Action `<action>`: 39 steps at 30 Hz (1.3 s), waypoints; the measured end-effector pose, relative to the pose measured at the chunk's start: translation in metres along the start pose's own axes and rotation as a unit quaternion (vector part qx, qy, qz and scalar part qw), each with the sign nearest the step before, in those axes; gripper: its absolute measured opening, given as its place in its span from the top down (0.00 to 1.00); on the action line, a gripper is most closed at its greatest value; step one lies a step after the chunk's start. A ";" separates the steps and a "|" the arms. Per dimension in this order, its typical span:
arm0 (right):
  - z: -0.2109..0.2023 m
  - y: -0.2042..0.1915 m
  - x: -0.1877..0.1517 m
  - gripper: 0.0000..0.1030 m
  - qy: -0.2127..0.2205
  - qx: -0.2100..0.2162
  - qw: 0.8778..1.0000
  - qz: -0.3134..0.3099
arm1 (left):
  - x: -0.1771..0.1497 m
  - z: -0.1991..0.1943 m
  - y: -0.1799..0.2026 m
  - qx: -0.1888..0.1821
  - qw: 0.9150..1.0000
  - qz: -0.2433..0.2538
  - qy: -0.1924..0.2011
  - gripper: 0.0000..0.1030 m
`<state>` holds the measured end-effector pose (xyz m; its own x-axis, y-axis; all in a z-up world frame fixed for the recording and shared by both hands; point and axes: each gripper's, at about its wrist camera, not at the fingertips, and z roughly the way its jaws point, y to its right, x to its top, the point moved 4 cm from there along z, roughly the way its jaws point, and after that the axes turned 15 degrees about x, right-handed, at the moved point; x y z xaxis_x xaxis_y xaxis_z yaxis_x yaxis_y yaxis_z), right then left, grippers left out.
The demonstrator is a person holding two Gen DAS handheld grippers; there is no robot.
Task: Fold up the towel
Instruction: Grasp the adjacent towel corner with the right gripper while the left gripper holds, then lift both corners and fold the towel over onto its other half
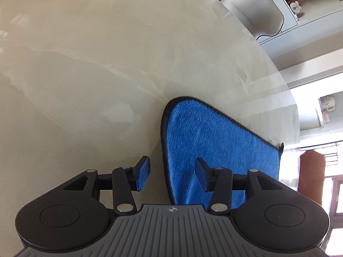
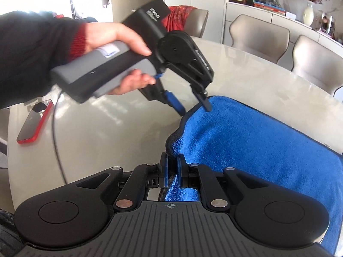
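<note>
1. The towel [image 2: 257, 141], blue with a dark hem, lies on the pale marble surface [image 2: 107, 132], filling the right half of the right wrist view and running off its right edge.
2. The right gripper [image 2: 171, 171] has its fingers drawn tight on the towel's near left hem, and the cloth bunches up between the pads just beyond the grip.
3. The left gripper [image 2: 194, 106], held in a person's hand [image 2: 120, 40], hangs over the towel's far left corner with its fingers parted about halfway and nothing between them.
4. In the left wrist view the left hem runs up between the two fingers [image 1: 143, 171], one finger over bare surface and the other over blue cloth, so the edge sits right in the gap.
5. Whether the fingertips already touch the cloth is hard to tell, as that part of the right wrist view is smeared.
6. The coming move likely turns on this: both grippers line up along the same left hem, right near and left far, so the left one need only drop and close to match the grip.
7. With both ends of that hem held, it could be carried right across the towel to make the fold.
8. A red phone [image 2: 35, 124] and a cable [image 2: 56, 141] lie well to the left, apart from the towel.
</note>
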<state>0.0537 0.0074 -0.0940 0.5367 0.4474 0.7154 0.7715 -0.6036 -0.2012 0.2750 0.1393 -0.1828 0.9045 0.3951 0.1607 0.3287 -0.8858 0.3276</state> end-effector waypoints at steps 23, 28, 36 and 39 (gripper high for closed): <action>-0.015 0.050 0.004 0.92 0.050 0.018 0.992 0.115 | 0.025 -0.009 0.070 -0.028 0.996 0.078 0.034 0.98; -0.035 0.068 -0.010 0.92 0.077 0.020 0.983 0.167 | 0.020 -0.013 0.110 -0.039 0.991 0.121 0.041 0.98; -0.075 0.099 -0.042 0.92 0.116 -0.004 0.963 0.241 | 0.001 -0.007 0.190 -0.050 0.976 0.205 0.045 0.98; -0.090 0.110 -0.054 0.92 0.134 -0.017 0.956 0.260 | -0.008 -0.004 0.219 -0.052 0.970 0.233 0.044 0.98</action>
<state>0.0789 -0.1427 -0.0950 0.7342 -0.1009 0.6714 0.4109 -0.7213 -0.5576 0.3385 -0.0567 -0.1082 0.9199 -0.0192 0.3917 -0.1438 -0.9458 0.2913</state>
